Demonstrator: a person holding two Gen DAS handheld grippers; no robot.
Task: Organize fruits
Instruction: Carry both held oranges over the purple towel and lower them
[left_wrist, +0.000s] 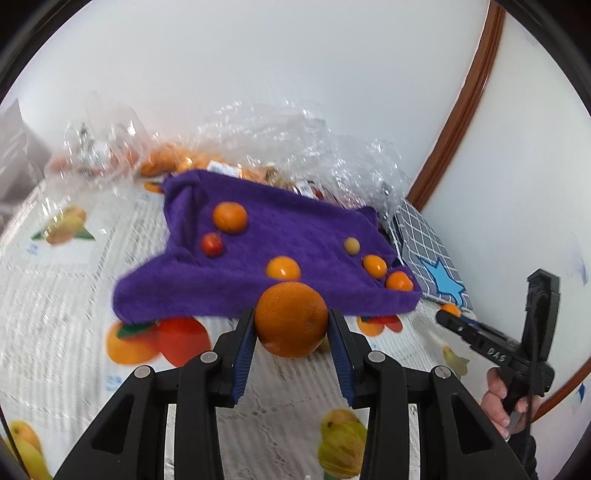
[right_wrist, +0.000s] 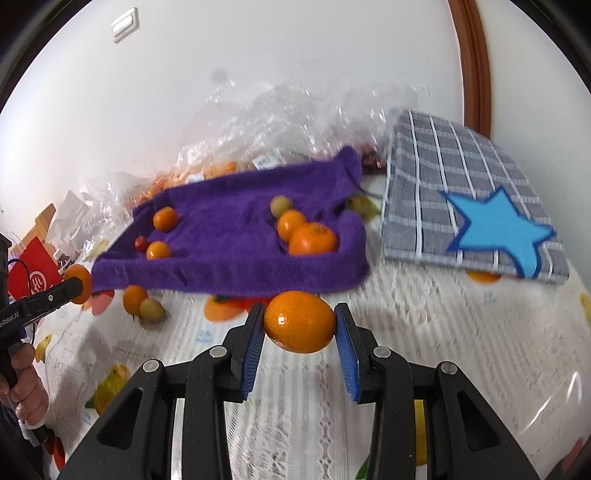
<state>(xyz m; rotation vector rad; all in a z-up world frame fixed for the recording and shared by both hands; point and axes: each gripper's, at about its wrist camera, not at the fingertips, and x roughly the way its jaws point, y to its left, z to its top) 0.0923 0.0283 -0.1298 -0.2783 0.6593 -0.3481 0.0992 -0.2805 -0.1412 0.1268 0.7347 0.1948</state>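
My left gripper (left_wrist: 291, 325) is shut on a large orange (left_wrist: 291, 319) and holds it above the table, just in front of the purple towel (left_wrist: 258, 243). My right gripper (right_wrist: 299, 325) is shut on a smaller, smooth orange (right_wrist: 300, 321), also just before the purple towel (right_wrist: 229, 240). Several small fruits lie on the towel: a mandarin (left_wrist: 229, 217), a small red fruit (left_wrist: 212, 244), a yellowish fruit (left_wrist: 351, 245) and more oranges (right_wrist: 313, 239). An orange (right_wrist: 134, 298) and a pale fruit (right_wrist: 152, 309) lie on the table at the towel's left front.
A grey checked cloth with a blue star (right_wrist: 476, 206) lies right of the towel. Crumpled clear plastic bags with fruit (left_wrist: 258, 147) stand behind it against the wall. The tablecloth (left_wrist: 55, 314) has printed fruit pictures. A red bag (right_wrist: 31, 273) is at far left.
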